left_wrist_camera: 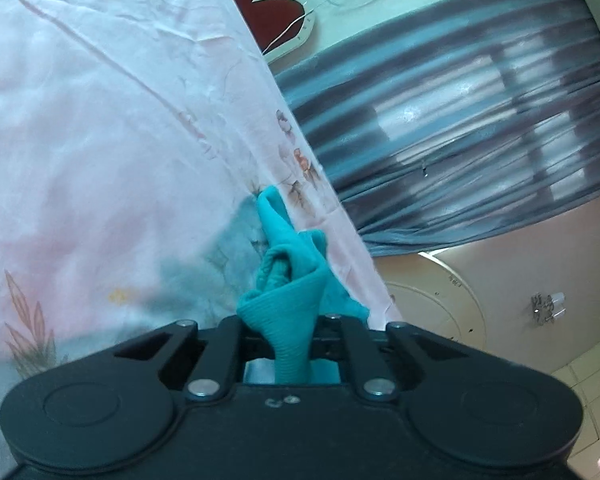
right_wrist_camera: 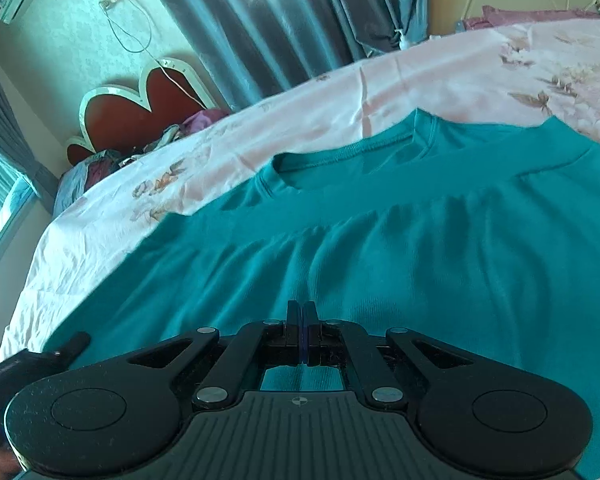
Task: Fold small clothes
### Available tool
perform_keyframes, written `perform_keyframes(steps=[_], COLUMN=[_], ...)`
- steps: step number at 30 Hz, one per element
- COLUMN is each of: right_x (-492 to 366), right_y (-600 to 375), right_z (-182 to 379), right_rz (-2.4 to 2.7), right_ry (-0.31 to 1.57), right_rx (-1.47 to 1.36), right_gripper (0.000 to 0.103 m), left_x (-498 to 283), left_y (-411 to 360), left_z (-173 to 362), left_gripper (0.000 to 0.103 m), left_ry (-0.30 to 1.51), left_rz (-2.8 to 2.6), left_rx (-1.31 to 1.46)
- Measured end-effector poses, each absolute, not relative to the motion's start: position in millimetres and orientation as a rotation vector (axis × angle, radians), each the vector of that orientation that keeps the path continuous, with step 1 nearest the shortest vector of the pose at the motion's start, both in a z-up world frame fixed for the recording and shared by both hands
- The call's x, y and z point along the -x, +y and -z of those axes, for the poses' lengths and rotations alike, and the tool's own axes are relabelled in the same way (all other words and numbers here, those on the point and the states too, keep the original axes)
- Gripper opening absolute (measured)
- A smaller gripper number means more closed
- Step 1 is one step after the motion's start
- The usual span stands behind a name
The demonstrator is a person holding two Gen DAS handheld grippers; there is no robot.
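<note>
Shirt (right_wrist_camera: 380,248) on bedsheet (right_wrist_camera: 380,92)

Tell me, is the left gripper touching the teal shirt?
Touching. The left wrist view shows a bunch of the teal shirt pinched in the left gripper, the cloth passing between its closed jaws.

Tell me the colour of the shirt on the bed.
Plain teal shirt, no print, seen best in the right wrist view, spread over the pink floral bedsheet.
</note>
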State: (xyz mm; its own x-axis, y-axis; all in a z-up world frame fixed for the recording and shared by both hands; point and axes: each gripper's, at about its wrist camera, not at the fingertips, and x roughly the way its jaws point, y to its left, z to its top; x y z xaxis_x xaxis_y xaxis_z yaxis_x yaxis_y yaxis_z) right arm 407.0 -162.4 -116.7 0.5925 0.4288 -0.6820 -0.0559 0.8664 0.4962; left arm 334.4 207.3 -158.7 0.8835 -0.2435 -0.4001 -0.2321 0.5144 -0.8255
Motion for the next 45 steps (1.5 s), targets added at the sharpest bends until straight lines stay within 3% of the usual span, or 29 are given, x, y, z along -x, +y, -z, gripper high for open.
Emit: perform_keyframes(steps=[5,12,15,19,23,25,26,27,28,29,30,31,32,33,34,45], right_x=[-412,-416,-417,-386,-350,-338,-332,-327,-321,-312,-308,-305,-305,-306,-311,-353], right_y=[-168,-183,-202,-299,-420,-464,-483,-498,-508,-518,-524,-527,-527,-523,-516,-445], right_z=[129,136,135,114,92,86,84,81,79,77,76,77,79,82,87,126], right_rz=[-0.293,-0.325,-0.333,-0.238,-0.113,-0.103,-0.09,-0.064,-0.039,-0.042,-0.076,-0.097,-0.136,-0.173,-0.218,-0.336], right_ry=[0.923,0.928,0.927,0.727,0.59,0.573,0.579,0.596,0.594,0.561,0.541,0.543,0.557,0.582,0.618,0.918], right_rx=[-0.49,-0.577,-0.683,-0.908,-0.97,-0.981,-0.969,-0.947,-0.93,-0.915,-0.909,-0.911,-0.916,-0.919,-0.914,-0.71], right_gripper=[0.0,0.0,0.0,0.0,0.0,0.0,0.001,0.028,0.077,0.087,0.087,0.079,0.068,0.05,0.043,0.043], left_x=[-339,-347,-362,-376,-382,-384,-384,-380,-371,-364,-356,-353,-351,-353,-357,-392], left_y=[213,169,106,-2,-115,-169,-193,-210,-217,-216,-210,-200,-187,-169,-151,-72], left_z=[175,108,64,24,32,61,74,81,80,75,68,60,56,51,48,105], left_gripper=[0.011,0.009,0.009,0.009,0.009,0.017,0.03,0.042,0.044,0.049,0.049,0.046,0.045,0.043,0.043,0.033], left_ry=[0.575,0.484,0.502,0.57,0.684,0.815,0.887,0.938,0.927,0.887,0.844,0.82,0.803,0.774,0.75,0.904], left_rz=[-0.026,0.111,0.248,0.434,0.559,0.626,0.647,0.656,0.688,0.717,0.713,0.678,0.648,0.604,0.542,0.307], left_rx=[1.075,0.859,0.683,0.439,0.269,0.227,0.217,0.21,0.209,0.211,0.201,0.187,0.187,0.191,0.176,0.204])
